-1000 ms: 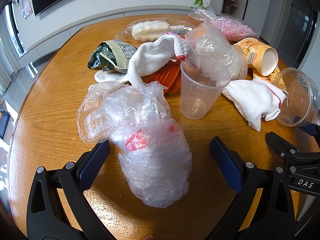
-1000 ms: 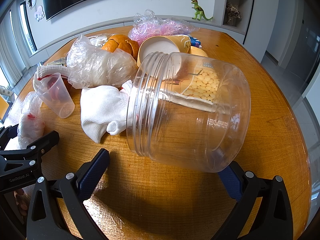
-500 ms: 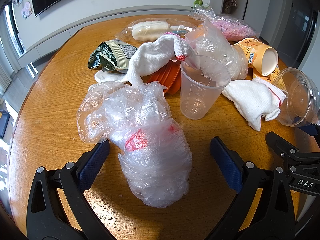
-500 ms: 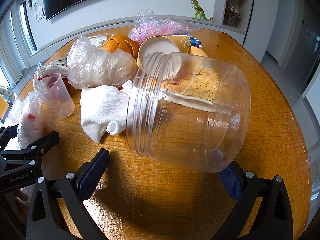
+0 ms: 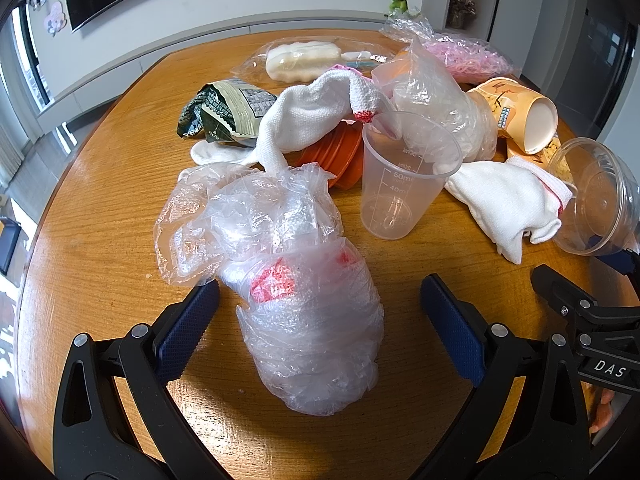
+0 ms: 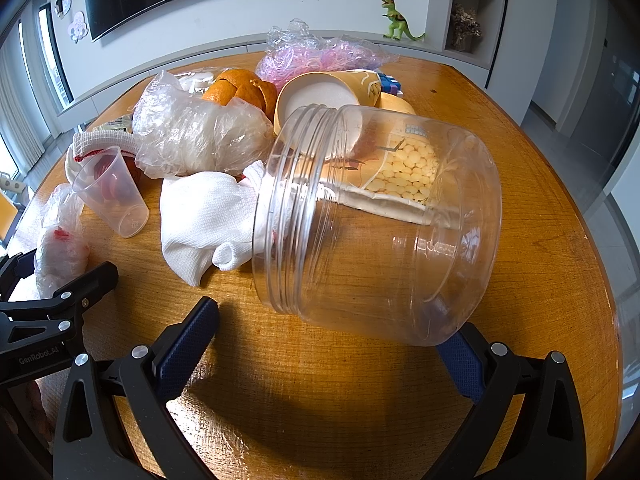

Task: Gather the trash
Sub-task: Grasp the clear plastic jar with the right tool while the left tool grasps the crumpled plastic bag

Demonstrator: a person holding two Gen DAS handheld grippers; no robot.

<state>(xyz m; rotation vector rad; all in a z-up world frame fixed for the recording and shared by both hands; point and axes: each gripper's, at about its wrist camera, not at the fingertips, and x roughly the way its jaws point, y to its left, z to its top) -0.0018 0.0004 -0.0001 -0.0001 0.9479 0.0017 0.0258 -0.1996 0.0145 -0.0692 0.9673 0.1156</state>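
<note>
left gripper (image 5: pixel 320 308): jaws released, spread wide to either side of the crumpled plastic bag (image 5: pixel 308 304); left pad touching the bag's loose edge, right pad apart from it. bag lying on the wooden table (image 5: pixel 100 240), between the pads.
at 12 to 1 o'clock from the bag: upright clear measuring cup (image 5: pixel 404 176). at 11 o'clock: white cloth (image 5: pixel 308 120) draped over orange discs (image 5: pixel 340 152); beyond it at 10 o'clock, green snack wrapper (image 5: pixel 224 110).

right gripper (image 6: pixel 332 336): jaws released, set at both sides of the clear plastic jar (image 6: pixel 384 224); right pad just under the jar's base, contact cannot be told; left pad clear of it. jar lying on its side, mouth toward 10 o'clock, lid off.
at 9 o'clock from the jar mouth: white sock (image 6: pixel 208 216), touching the rim. at 11 o'clock: filled plastic bag (image 6: pixel 196 136) and orange peel (image 6: pixel 240 90). at 12 o'clock: tipped paper cup (image 6: pixel 324 96); behind it, bag of pink bands (image 6: pixel 320 56).
</note>
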